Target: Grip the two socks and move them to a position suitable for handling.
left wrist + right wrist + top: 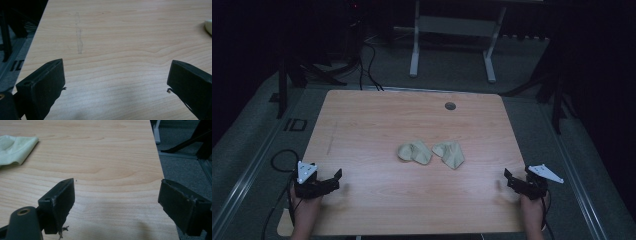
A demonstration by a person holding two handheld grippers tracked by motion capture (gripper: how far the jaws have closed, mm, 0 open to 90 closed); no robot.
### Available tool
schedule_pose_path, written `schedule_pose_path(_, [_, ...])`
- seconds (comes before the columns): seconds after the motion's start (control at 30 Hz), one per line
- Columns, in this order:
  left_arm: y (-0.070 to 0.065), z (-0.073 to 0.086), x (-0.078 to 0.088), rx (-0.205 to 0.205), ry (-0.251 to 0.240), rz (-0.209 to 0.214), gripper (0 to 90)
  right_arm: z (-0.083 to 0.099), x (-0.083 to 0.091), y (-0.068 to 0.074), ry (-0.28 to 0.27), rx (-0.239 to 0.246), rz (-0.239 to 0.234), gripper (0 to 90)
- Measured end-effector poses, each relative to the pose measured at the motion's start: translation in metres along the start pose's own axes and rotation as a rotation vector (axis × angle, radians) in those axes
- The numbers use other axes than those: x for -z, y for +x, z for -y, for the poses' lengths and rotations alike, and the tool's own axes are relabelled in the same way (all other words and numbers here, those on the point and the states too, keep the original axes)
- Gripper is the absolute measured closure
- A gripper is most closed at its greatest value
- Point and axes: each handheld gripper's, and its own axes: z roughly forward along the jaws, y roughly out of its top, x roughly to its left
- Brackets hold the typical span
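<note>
Black grippers waiting wide at the near corners, cloths lying mid-worktop.
Left gripper (pixel 330 181) at lower left and right gripper (pixel 513 181) at lower right are resting with jaws apart and empty, likely readying a reach; farther up, two pale cloths (pixel 414 151) (pixel 450 153) are lying just beside each other at the centre of the worktop (pixel 377 115).

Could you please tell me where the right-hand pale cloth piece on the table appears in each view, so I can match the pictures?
High view: the right cloth piece lies near the table's middle, beside the left cloth piece.
Left gripper view: I cannot tell; the pale sliver at the right edge may be either piece.
Right gripper view: upper left corner.
Shared landmark: the wooden table, whose right edge runs past the right tool.
</note>
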Motion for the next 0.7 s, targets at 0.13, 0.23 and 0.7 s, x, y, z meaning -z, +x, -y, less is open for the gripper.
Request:
schedule_pose_path(0.13, [-0.001, -0.001, -0.002, -0.018, -0.006, 0.005, 1.3, -0.001, -0.002, 0.002, 0.022, 0.002, 0.022, 14.1])
schedule_pose_path(0.23, [-0.001, -0.001, -0.001, 0.003, -0.012, 0.018, 1.4, -0.001, -0.002, 0.002, 0.026, -0.017, 0.023, 14.0])
schedule_pose_path(0.7, [-0.013, -0.002, 0.001, 0.008, -0.006, 0.057, 1.4, -0.02, -0.014, 0.014, 0.131, -0.017, -0.1, 14.2])
